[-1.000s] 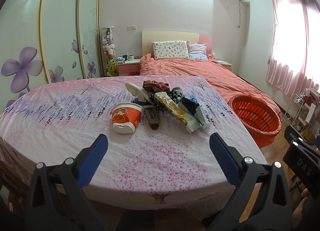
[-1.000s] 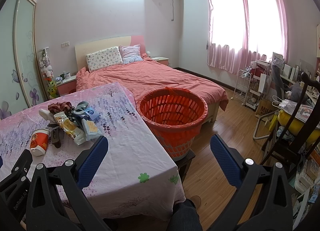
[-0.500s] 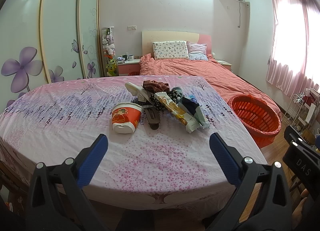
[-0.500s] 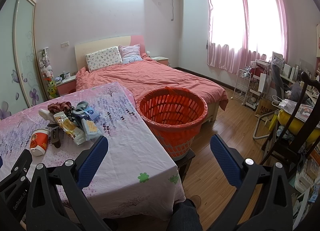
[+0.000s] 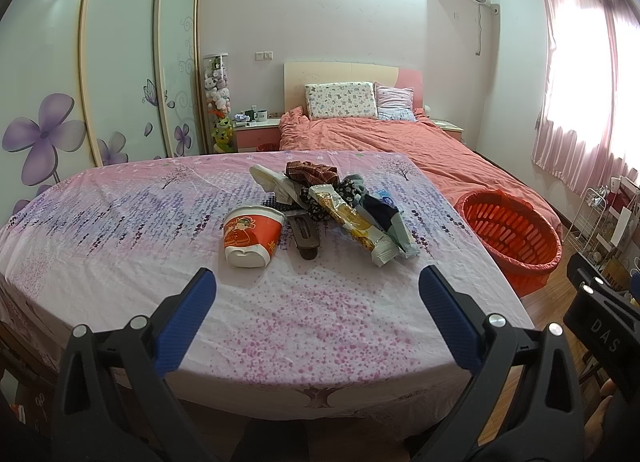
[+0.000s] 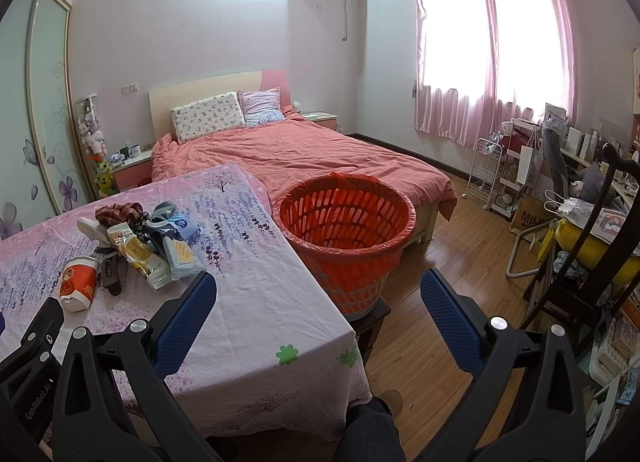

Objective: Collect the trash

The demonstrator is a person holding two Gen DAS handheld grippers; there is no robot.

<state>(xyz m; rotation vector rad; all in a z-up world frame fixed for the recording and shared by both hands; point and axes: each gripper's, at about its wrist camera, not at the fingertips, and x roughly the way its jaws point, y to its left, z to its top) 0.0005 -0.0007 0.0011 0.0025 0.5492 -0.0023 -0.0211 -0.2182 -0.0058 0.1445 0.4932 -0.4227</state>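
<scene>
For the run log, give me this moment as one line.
stage: not started | left gripper: open, empty | right gripper: open, empty | trash: piled on table | basket: beside table

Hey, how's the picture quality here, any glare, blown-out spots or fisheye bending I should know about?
Left wrist view: the window behind pink curtains is blown out, a ceiling glare washes the wall top, and the table edge bows from fisheye distortion. Right wrist view: the window is overexposed, corners are vignetted black, yet the orange basket and trash pile look sharp.
</scene>
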